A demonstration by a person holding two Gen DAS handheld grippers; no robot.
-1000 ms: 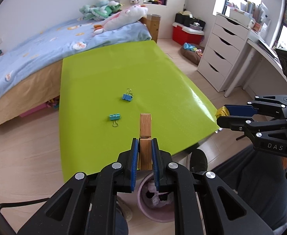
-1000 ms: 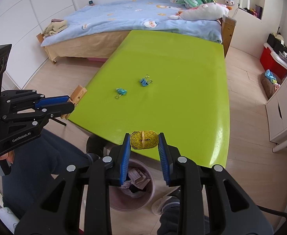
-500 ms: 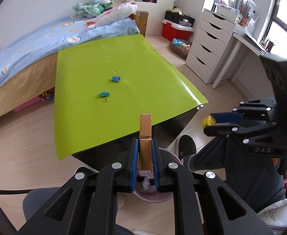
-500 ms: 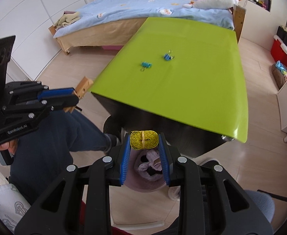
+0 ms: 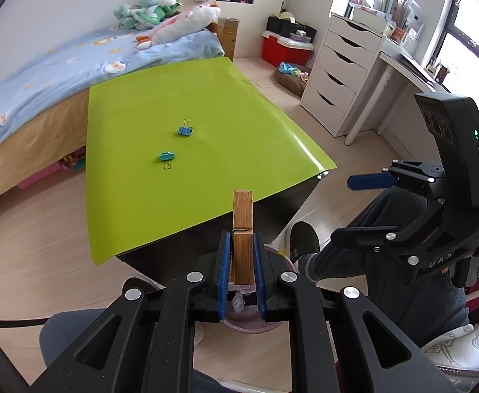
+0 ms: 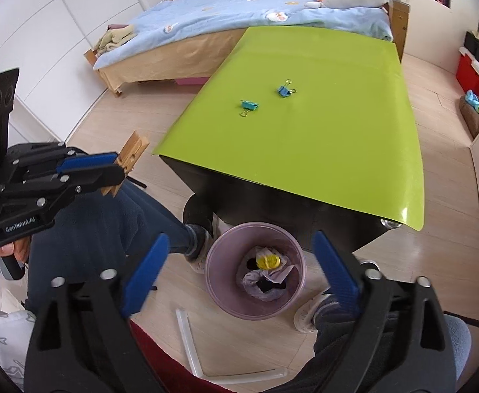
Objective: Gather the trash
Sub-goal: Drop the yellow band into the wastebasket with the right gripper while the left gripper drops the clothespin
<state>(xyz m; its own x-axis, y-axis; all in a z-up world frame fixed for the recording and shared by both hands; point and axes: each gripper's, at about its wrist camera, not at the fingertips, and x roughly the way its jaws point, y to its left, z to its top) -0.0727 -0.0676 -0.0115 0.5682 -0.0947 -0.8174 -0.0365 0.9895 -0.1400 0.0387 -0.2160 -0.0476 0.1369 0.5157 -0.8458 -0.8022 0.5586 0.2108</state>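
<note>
Right gripper [image 6: 239, 268] jaws are opening, empty, above the pink bin [image 6: 256, 270]; the yellow coiled bundle [image 6: 267, 261] is lying inside it.

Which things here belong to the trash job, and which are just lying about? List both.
Job: clothespin in the shut left gripper; yellow coil in the bin; right gripper, opening, empty; binder clips.
Lying about: plush toys, drawers, bed.

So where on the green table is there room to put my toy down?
Nearly all of the green table is bare: the whole near half by the front edge, the far end toward the bed, and the right side. Only the middle-left is taken, by two blue clips close together. The bin below is cluttered with trash.
</note>
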